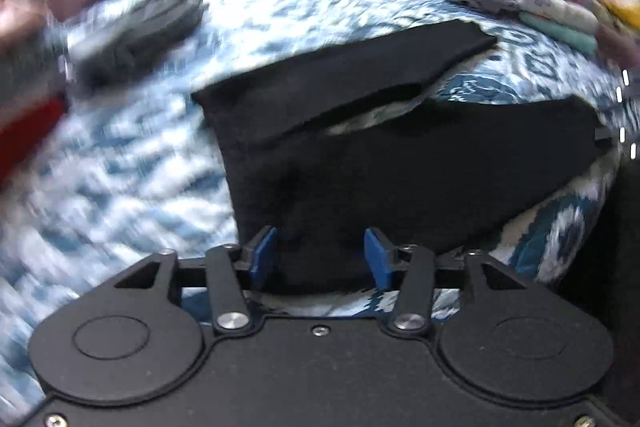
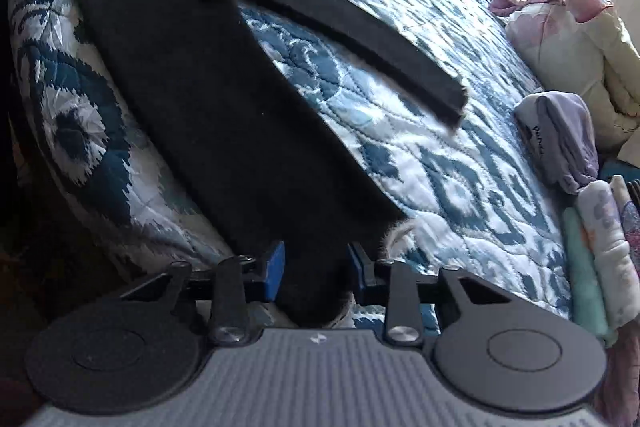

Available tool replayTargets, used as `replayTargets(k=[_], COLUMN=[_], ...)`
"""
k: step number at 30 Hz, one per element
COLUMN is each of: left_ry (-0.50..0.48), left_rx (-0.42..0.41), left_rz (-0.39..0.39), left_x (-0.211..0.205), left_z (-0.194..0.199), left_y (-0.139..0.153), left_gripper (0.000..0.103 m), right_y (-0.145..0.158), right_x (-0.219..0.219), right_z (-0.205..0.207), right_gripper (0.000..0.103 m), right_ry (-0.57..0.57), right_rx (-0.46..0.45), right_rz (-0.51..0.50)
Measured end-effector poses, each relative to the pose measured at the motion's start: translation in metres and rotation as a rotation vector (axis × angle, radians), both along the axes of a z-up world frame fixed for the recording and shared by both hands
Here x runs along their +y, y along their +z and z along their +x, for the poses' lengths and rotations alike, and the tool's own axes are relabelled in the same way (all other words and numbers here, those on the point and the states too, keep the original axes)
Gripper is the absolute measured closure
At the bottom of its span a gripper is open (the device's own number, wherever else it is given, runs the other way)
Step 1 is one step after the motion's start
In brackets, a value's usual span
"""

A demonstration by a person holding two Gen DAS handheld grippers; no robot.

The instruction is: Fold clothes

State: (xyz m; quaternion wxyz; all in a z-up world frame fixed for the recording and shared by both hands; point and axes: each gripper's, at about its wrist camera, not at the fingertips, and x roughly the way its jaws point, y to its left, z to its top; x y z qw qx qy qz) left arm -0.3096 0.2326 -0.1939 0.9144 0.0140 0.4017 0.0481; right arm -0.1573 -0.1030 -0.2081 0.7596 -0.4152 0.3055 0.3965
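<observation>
We judge the black trousers (image 2: 224, 115), spread on the bed (image 2: 460, 167) ahead of both grippers, soft, light and floppy, best pinched at the hems lying between the part-open left gripper (image 1: 322, 255) and right gripper (image 2: 316, 269), neither visibly clamped.

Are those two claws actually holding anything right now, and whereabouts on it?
Black garment lies between both grippers at opposite ends; whether either grips it cannot be told.
</observation>
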Motion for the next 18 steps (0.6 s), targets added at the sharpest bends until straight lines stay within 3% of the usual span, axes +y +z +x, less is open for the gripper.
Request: replayTargets(k=[5, 13, 16, 18], left_ry=[-0.063, -0.018, -0.054, -0.099], left_rx=[-0.002, -0.057, -0.026, 0.007], left_rz=[0.152, 0.136, 0.136, 0.183], left_x=[-0.004, 0.007, 0.002, -0.007], left_z=[-0.017, -0.034, -0.031, -0.027], left_y=[0.005, 0.008, 0.004, 0.001], left_gripper=[0.048, 0.047, 0.045, 0.045], right_y=[0.011, 0.027, 0.025, 0.021], right_x=[-0.010, -0.035, -0.043, -0.041], right_z=[-0.011, 0.006, 0.002, -0.005], right_gripper=[0.066, 0.065, 0.065, 0.065], right_ry=[0.065, 0.123, 0.162, 0.178], right_rx=[-0.059, -0.002, -0.035, -0.047], right_rz=[-0.051, -0.142, -0.179, -0.156])
